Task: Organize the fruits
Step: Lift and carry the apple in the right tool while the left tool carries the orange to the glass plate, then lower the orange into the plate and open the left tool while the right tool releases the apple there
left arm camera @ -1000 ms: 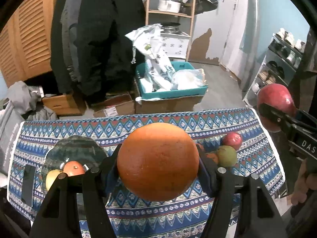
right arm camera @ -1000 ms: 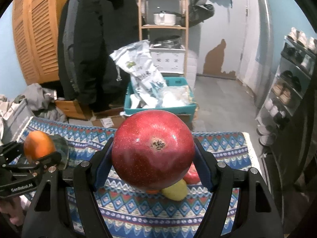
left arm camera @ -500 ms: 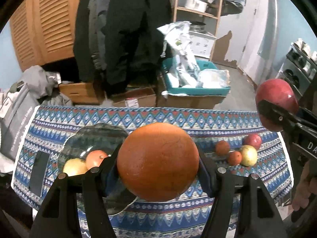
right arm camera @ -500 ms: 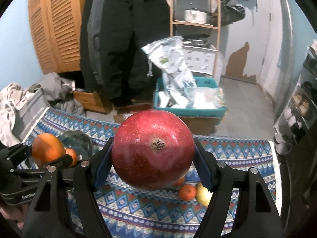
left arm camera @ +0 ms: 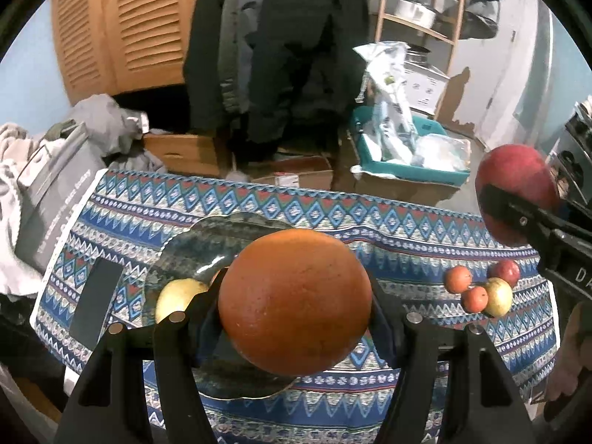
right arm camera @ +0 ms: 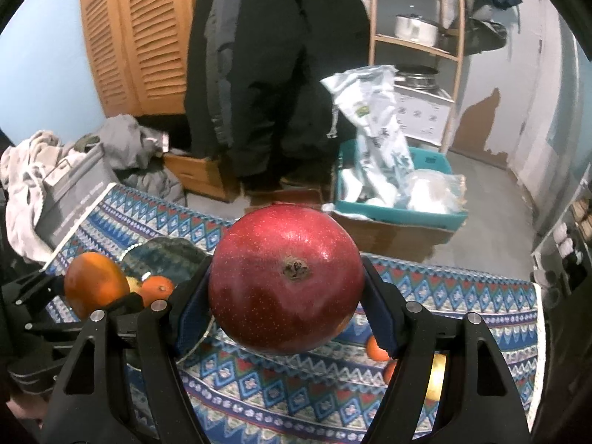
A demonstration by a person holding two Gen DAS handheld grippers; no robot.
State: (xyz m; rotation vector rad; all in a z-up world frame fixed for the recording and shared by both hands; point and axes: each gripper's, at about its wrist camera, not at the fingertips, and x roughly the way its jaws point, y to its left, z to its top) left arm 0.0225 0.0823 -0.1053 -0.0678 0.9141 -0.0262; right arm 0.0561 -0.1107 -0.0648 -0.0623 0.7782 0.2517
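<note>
Currently: left hand-held gripper (left arm camera: 295,309) is clasping orange (left arm camera: 295,301) at frame centre above plate (left arm camera: 207,244); right hand-held gripper (right arm camera: 285,288) is gripping pomegranate (right arm camera: 285,286). Lowering gently beside plated fruit seems advisable.

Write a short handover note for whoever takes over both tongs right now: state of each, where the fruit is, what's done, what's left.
Left tongs: shut on the large orange, above the dark plate.
Right tongs: shut on the red pomegranate, in the air over the patterned cloth.
Done: a yellow fruit and a small orange already lie on the plate.
Left: set both held fruits down, probably on the plate, then fetch the four small fruits clustered loose on the cloth at its right end.
</note>
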